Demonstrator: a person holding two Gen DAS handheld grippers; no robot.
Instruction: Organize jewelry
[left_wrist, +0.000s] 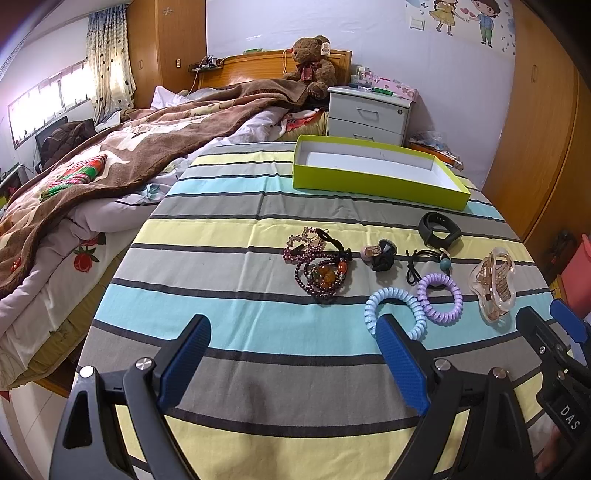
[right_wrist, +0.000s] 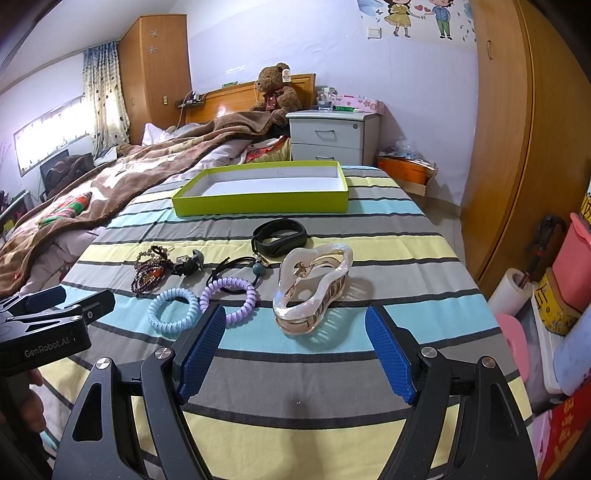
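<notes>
Jewelry lies on a striped tablecloth (left_wrist: 240, 325): a dark red bead bracelet pile (left_wrist: 319, 264), a black clip (left_wrist: 380, 254), a black hair tie with a teal bead (left_wrist: 430, 260), a black wristband (left_wrist: 439, 229), a blue coil tie (left_wrist: 395, 312), a purple coil tie (left_wrist: 439, 298) and a clear hair claw (left_wrist: 493, 284). A green, white-lined box (left_wrist: 373, 171) stands empty behind them. My left gripper (left_wrist: 291, 328) is open and empty, near the blue coil. My right gripper (right_wrist: 295, 317) is open and empty, just before the hair claw (right_wrist: 314, 288).
A bed with a brown blanket (left_wrist: 110, 155) adjoins the table's left side. A nightstand (left_wrist: 369, 114) stands behind the box. A wooden wardrobe (right_wrist: 517, 147) and floor clutter with a pink bin (right_wrist: 576, 266) are on the right.
</notes>
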